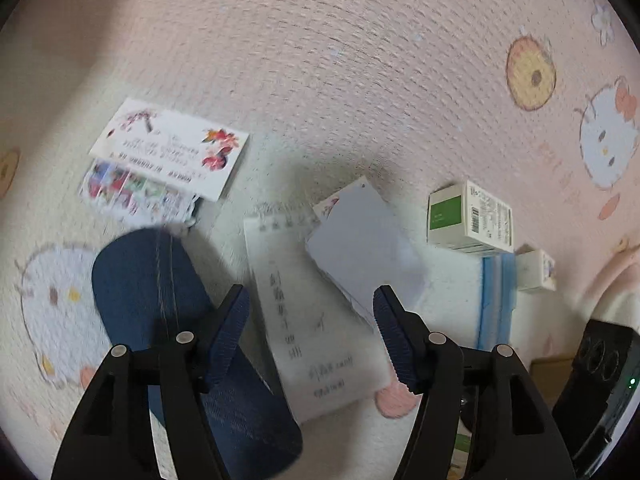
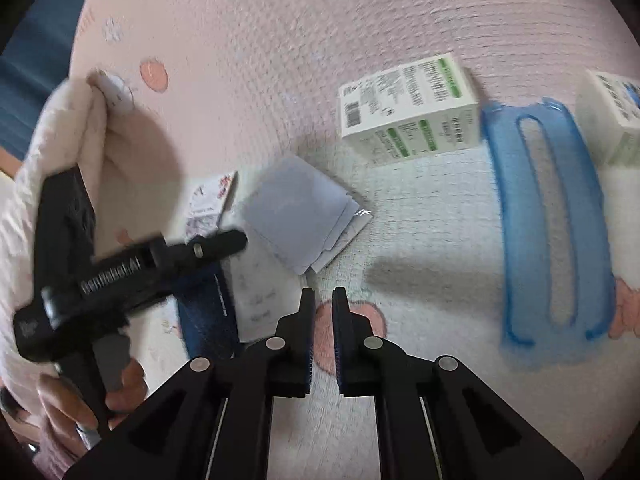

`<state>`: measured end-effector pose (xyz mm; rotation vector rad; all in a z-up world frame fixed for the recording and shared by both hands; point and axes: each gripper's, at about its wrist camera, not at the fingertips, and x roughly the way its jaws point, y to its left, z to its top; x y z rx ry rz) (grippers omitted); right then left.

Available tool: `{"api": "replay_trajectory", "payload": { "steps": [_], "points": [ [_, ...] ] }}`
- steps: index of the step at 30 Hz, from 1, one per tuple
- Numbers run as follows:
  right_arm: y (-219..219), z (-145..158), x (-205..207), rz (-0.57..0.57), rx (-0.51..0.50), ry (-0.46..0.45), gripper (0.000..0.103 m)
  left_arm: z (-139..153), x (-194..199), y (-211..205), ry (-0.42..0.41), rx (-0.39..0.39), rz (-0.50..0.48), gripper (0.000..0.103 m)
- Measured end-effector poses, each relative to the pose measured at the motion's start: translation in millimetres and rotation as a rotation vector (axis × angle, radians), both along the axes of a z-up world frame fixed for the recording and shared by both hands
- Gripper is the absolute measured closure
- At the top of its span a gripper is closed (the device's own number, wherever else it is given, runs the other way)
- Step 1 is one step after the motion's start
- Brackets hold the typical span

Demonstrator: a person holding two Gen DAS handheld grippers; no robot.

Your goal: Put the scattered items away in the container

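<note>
Pink quilted bedding (image 1: 320, 40) printed with cartoon cats and donuts carries everything you are working over. Your left gripper (image 1: 311, 334) hangs above it with its jaws spread wide and nothing pinched; between the blue ribbed pads (image 1: 230, 336) you look down on a white paper slip with printed characters (image 1: 304, 328), which lies flat on the cover under the gap. A pale blue-grey card (image 1: 360, 240) lies across that slip's upper right, just ahead of the right-hand pad. A dark blue denim piece (image 1: 152, 288) lies just left of the slip and runs under the left-hand finger. Further ahead to the left, well clear of the claw, sit a floral printed card (image 1: 172, 144) and a colourful sticker sheet (image 1: 132, 192) partly under it.

A green-and-white box (image 1: 468, 216) stands off to the right beyond the card, touching a blue plastic container (image 1: 494, 300), with a smaller white box (image 1: 536, 270) on the container's far side.

Your right gripper (image 2: 323, 336) is all but closed, with only a thin slit between the pads (nothing in it), and it points at the bare cover. From its camera the blue container (image 2: 552, 232) lies to the right, apart from the claw, and the green-and-white box (image 2: 412, 112) lies ahead. The grey card (image 2: 300, 216) is just ahead and left of the tips. Your hand (image 2: 80, 404) and the left gripper (image 2: 132, 268) show at the left edge.
</note>
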<state>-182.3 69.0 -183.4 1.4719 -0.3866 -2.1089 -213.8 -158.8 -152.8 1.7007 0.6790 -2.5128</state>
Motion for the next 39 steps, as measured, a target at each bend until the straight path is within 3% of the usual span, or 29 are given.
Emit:
{"api": "replay_trajectory", "payload": {
  "steps": [4,8,13,19,21,25,30,35,39],
  "points": [
    [-22.0,-10.4,-9.9,0.046,0.034,-0.019,0.092,-9.6,-11.4,2.1,-0.036,-0.013,-0.035,0.035],
    [-29.7,-16.1,-13.1,0.060,0.042,-0.001,0.079,-9.9,-9.8,6.4,-0.013,-0.029,-0.050,0.035],
    [-26.7,-19.3,-5.1,0.035,0.000,0.007,0.078,-8.1,-0.1,28.2,0.035,-0.083,-0.194,0.035],
    [-9.7,-22.1,20.8,-0.020,0.002,-0.034,0.078,-9.1,23.6,58.6,0.064,-0.005,-0.294,0.036],
    [0.5,-21.5,32.3,-0.041,0.015,-0.041,0.078,-9.5,32.9,68.7,0.061,0.026,-0.308,0.041],
    [21.2,-15.4,58.0,-0.066,0.106,-0.044,0.077,-13.8,47.4,78.8,0.031,0.156,-0.306,0.048],
    [39.9,-17.1,92.2,-0.024,0.154,-0.018,0.077,-22.3,93.0,85.0,0.015,0.253,-0.309,0.055],
    [68.0,-18.9,119.1,-0.038,0.144,0.012,0.076,-27.3,118.3,107.3,0.028,0.291,-0.291,0.057],
    [86.6,-7.3,122.4,-0.067,0.114,0.048,0.076,-34.1,123.5,120.7,0.009,0.392,-0.251,0.057]
  ]
}}
